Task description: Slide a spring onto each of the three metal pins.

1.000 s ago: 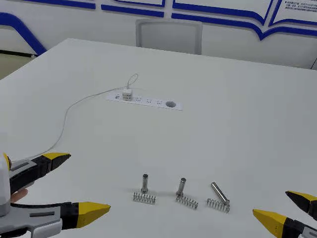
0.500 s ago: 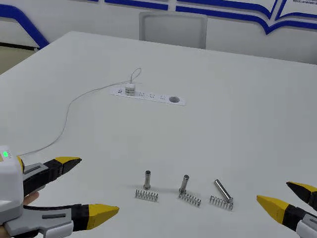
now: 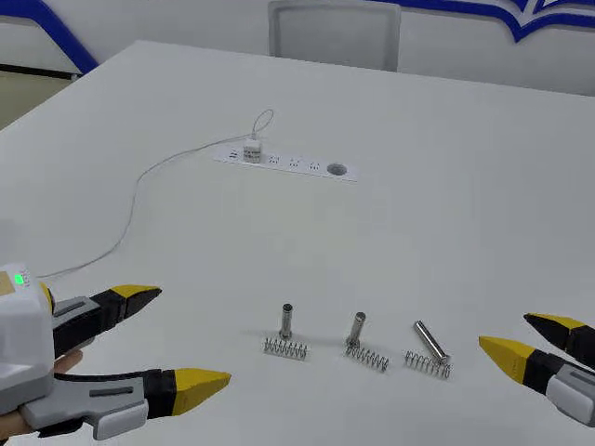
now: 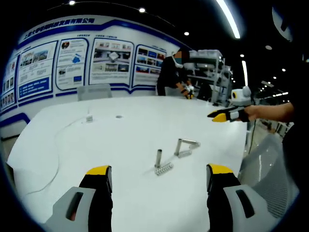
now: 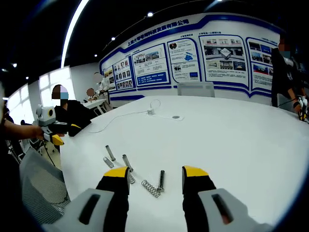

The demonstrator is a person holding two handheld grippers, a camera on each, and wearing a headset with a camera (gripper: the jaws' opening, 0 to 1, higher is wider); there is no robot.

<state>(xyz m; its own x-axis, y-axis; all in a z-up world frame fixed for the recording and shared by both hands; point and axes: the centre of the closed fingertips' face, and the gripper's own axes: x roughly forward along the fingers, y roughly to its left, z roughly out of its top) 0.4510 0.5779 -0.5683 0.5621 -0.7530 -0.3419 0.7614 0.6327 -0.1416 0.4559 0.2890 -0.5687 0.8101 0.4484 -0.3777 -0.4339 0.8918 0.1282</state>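
Near the front edge of the tabletop (image 3: 418, 214) the three pins (image 3: 356, 329) sit in a row. A spring (image 3: 368, 358) lies just in front of each, none of them on a pin. Their layout matches a second ago; only the view has tipped down. The left gripper (image 3: 191, 336) and the right gripper (image 3: 505, 331) flank the row, both still wide open and empty.
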